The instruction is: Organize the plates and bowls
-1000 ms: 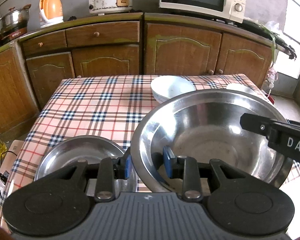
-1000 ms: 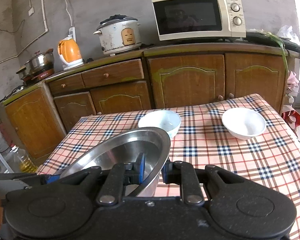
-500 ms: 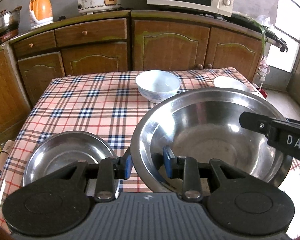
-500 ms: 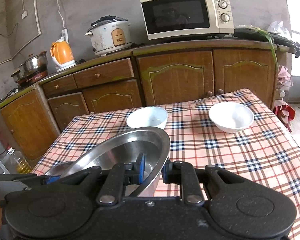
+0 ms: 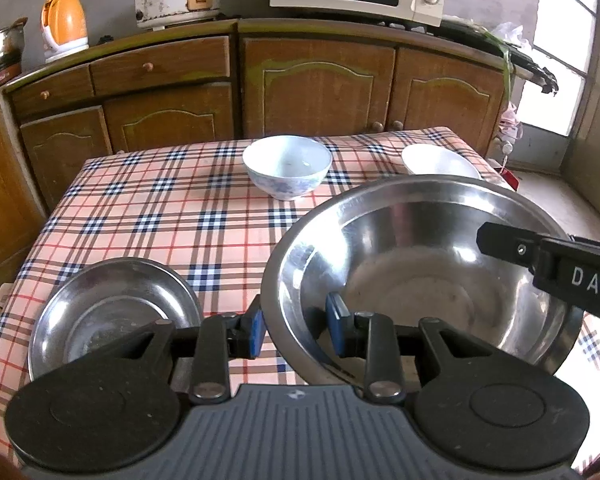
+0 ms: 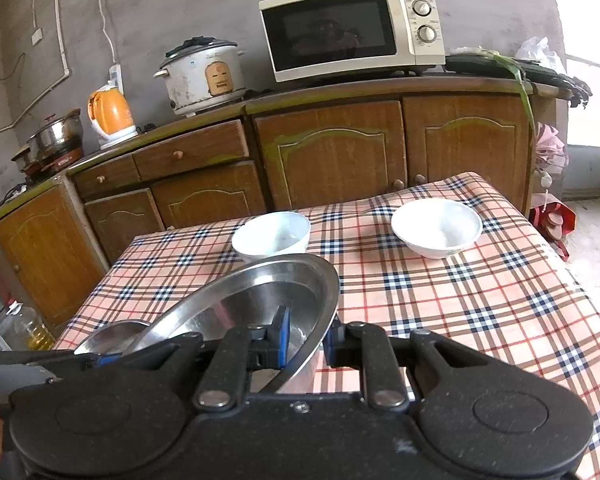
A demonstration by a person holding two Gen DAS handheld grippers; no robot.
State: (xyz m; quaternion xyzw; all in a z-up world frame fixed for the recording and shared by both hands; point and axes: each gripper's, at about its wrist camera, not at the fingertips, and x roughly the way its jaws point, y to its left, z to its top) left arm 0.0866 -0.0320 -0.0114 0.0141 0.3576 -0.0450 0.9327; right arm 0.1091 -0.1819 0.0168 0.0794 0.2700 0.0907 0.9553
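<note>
A large steel bowl [image 5: 420,272] hangs just above the checked tablecloth, held by both grippers. My left gripper [image 5: 296,330] is shut on its near-left rim, one blue pad inside and one outside. My right gripper [image 6: 306,338] is shut on the opposite rim of the same large steel bowl [image 6: 252,300], which looks tilted from there; its finger also shows as the right gripper [image 5: 540,256]. A smaller steel dish [image 5: 112,312] lies on the cloth left of the big bowl. Two white bowls stand at the far side: a blue-patterned bowl [image 5: 287,166] and a plain white bowl [image 6: 436,226].
The table [image 6: 500,304] carries a plaid cloth; its right edge drops to the floor. Behind it runs a wooden cabinet [image 5: 320,92] with a microwave [image 6: 352,32], rice cooker [image 6: 202,76] and orange kettle [image 6: 112,114]. An oil bottle [image 6: 28,328] stands on the floor at left.
Both grippers have carried the large steel bowl to the right: the table, the white bowls and the small steel dish slid left in both views. Both grips are unchanged.
</note>
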